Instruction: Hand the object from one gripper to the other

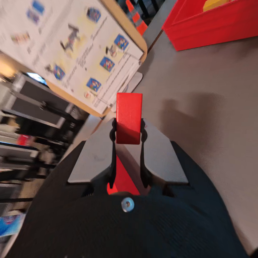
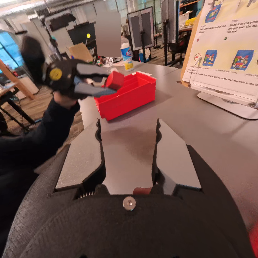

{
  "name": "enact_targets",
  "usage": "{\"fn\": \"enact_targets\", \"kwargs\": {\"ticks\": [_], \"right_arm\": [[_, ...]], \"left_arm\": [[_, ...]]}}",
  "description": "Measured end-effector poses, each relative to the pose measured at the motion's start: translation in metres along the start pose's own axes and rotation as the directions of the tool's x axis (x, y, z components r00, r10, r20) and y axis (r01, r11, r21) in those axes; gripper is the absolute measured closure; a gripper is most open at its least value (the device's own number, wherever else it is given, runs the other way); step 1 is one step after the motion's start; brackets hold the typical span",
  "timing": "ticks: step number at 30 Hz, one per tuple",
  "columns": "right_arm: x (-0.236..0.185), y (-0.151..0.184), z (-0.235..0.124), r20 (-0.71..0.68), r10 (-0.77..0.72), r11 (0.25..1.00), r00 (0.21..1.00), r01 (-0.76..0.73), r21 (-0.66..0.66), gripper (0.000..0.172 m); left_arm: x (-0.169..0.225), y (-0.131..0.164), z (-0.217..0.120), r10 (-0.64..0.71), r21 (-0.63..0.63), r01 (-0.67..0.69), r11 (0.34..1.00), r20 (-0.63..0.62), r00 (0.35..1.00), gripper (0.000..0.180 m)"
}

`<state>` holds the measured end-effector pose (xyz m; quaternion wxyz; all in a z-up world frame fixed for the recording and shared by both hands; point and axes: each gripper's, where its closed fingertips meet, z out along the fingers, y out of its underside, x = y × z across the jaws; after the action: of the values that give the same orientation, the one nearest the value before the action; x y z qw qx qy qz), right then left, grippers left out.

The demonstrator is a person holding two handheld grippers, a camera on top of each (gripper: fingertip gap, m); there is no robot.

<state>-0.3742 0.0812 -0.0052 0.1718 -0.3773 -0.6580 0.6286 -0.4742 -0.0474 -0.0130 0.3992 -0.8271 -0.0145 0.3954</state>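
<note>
left gripper (image 1: pixel 128 131) fingers (image 1: pixel 112 134) clamp a smooth rectangular red block (image 1: pixel 129 111).

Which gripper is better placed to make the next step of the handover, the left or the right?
The right gripper, probably. Its fingers stand wide apart with nothing between them, over the grey table. The left gripper already grips the red block, so the right should approach and close on it.
</note>
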Motion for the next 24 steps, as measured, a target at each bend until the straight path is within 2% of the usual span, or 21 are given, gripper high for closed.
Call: {"fn": "enact_targets", "kwargs": {"ticks": [2, 5, 7, 8, 9, 11, 14, 17, 20, 22, 24], "right_arm": [[-0.004, -0.001, 0.012, -0.013, 0.030, 0.999, 0.999, -0.029, 0.045, 0.092], [-0.021, 0.007, 0.024, 0.050, 0.056, 0.998, 0.997, -0.058, 0.034, 0.089], [-0.030, 0.012, 0.030, 0.088, 0.070, 0.997, 0.994, -0.072, 0.017, 0.090], [-0.033, 0.016, 0.033, 0.101, 0.074, 0.997, 0.992, -0.074, 0.001, 0.095], [-0.038, 0.022, 0.037, 0.123, 0.075, 0.997, 0.990, -0.072, -0.025, 0.105], [-0.052, 0.036, 0.043, 0.199, 0.074, 0.994, 0.977, -0.056, -0.093, 0.137], [-0.041, 0.045, 0.050, 0.140, 0.027, 0.993, 0.990, -0.010, -0.120, 0.138], [-0.022, 0.047, 0.049, 0.058, -0.001, 0.991, 0.998, 0.009, -0.130, 0.138], [0.015, 0.029, 0.019, -0.095, -0.048, 0.995, 0.994, 0.039, -0.094, 0.138], [0.053, 0.014, -0.022, -0.247, -0.072, 0.996, 0.966, 0.055, -0.076, 0.138], [0.095, 0.012, -0.075, -0.396, -0.071, 0.992, 0.915, 0.024, -0.122, 0.138]], "left_arm": [[0.026, -0.018, -0.005, 0.114, 0.038, -0.117, 0.992, 0.076, 0.991, 0.150], [0.083, -0.051, -0.012, 0.140, 0.207, -0.136, 0.969, -0.003, 0.990, 0.150], [0.102, -0.064, -0.015, 0.170, 0.265, -0.166, 0.950, 0.010, 0.985, 0.150], [0.106, -0.068, -0.015, 0.189, 0.279, -0.192, 0.941, 0.039, 0.981, 0.150], [0.110, -0.072, -0.015, 0.197, 0.289, -0.205, 0.935, 0.054, 0.979, 0.150], [0.120, -0.074, -0.011, 0.214, 0.295, -0.216, 0.931, 0.041, 0.976, 0.150], [0.122, -0.065, 0.000, 0.217, 0.253, -0.227, 0.940, 0.065, 0.974, 0.150], [0.132, -0.045, 0.012, 0.157, 0.183, -0.140, 0.973, -0.079, 0.984, 0.147], [0.108, -0.034, 0.009, 0.023, 0.146, -0.005, 0.989, -0.123, 0.992, 0.135], [0.088, -0.025, 0.004, -0.079, 0.130, 0.098, 0.987, -0.141, 0.987, 0.136], [0.071, -0.015, 0.001, -0.168, 0.124, 0.186, 0.975, -0.140, 0.976, 0.137]]}}
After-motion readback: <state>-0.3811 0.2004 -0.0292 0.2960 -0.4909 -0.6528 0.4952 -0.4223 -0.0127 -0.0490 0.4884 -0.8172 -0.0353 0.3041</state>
